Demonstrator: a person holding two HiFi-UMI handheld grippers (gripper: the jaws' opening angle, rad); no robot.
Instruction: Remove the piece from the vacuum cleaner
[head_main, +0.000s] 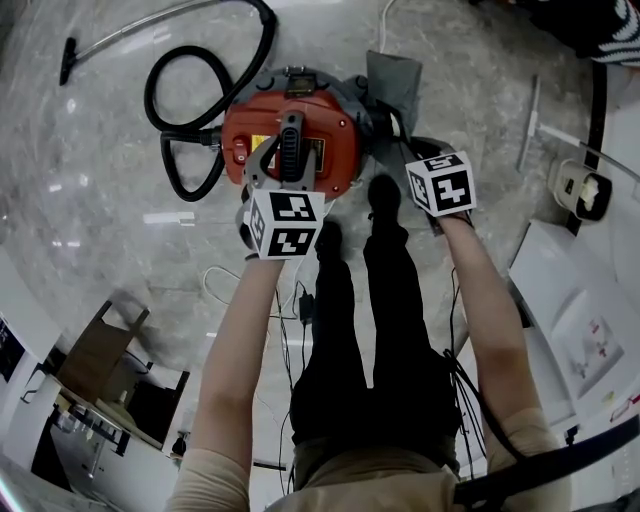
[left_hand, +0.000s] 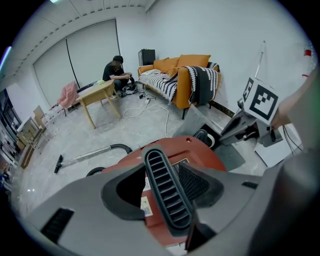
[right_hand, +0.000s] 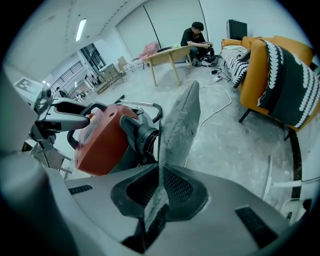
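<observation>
A red vacuum cleaner (head_main: 290, 125) stands on the grey floor in front of the person's feet. My left gripper (head_main: 287, 170) is shut on its black ribbed carrying handle (left_hand: 167, 195), which runs between the jaws. At the vacuum's right side a flat grey fabric piece (head_main: 393, 85) rises beside the black inlet port (right_hand: 142, 137). My right gripper (head_main: 408, 145) is shut on the lower edge of that grey piece (right_hand: 181, 120), and the cloth stands upright between its pads. A black hose (head_main: 200, 90) loops off the vacuum's left side.
A metal wand with a nozzle (head_main: 150, 25) lies at the far left. An orange sofa (left_hand: 185, 75), a wooden table (left_hand: 97, 95) and a seated person (left_hand: 116, 72) are farther back. White equipment (head_main: 580, 190) and cables lie at the right.
</observation>
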